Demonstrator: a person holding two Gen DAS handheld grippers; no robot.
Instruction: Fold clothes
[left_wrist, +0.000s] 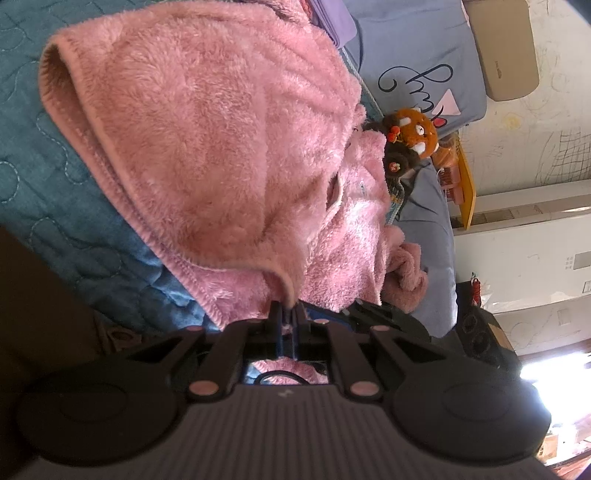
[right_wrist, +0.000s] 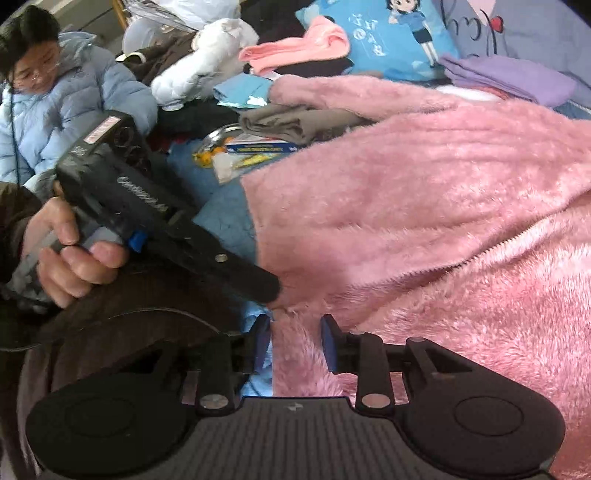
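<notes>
The pink fleece jacket (left_wrist: 221, 155) on the blue quilt (left_wrist: 55, 192) is pinched by the closed left gripper (left_wrist: 288, 317), while the right gripper (right_wrist: 295, 343) is held partly apart astride its hem.

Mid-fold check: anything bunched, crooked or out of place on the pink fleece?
Yes. The pink fleece jacket is humped and creased, its zipper running diagonally. The left tongs pinch its edge; the right tongs straddle fleece without gripping.
</notes>
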